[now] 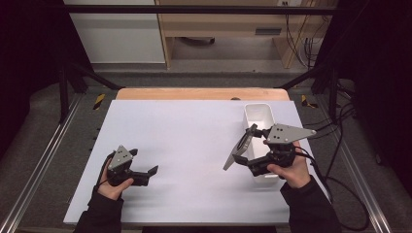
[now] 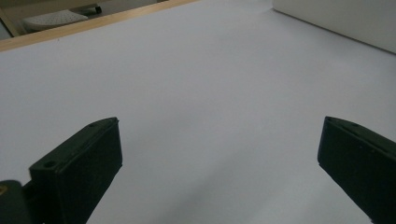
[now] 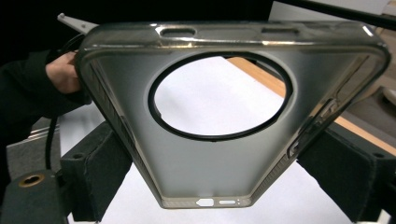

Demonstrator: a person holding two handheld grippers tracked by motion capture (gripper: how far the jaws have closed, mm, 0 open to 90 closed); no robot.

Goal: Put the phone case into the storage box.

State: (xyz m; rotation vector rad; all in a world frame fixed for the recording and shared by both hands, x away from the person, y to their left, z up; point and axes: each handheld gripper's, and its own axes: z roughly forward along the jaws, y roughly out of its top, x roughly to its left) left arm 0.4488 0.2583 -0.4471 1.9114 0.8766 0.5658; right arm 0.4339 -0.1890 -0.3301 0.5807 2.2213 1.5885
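Clamped between the two black jaws of the right gripper (image 3: 212,186) is a translucent grey phone case (image 3: 224,154), seen closest of all in the right gripper view; its side walls are pressed by the jaws, and a large round camera opening with a dark rim sits in its upper half. From the high view, the case (image 1: 239,151) is held in the air just above the white table surface (image 1: 194,141), slanting from about 1 o'clock down to 7 o'clock, with the right gripper (image 1: 252,145) at its 3 o'clock side. Just behind that gripper, at roughly 12 o'clock from it, a white rectangular bin (image 1: 259,116) stands on the table; its near end is hidden by the gripper and the right hand (image 1: 290,171), so contact cannot be judged. Well apart, toward 9 o'clock, the left gripper (image 1: 145,174) is held low over the table by the left hand (image 1: 114,187). Its jaws are spread wide with nothing between them, as the left gripper view (image 2: 219,158) confirms.
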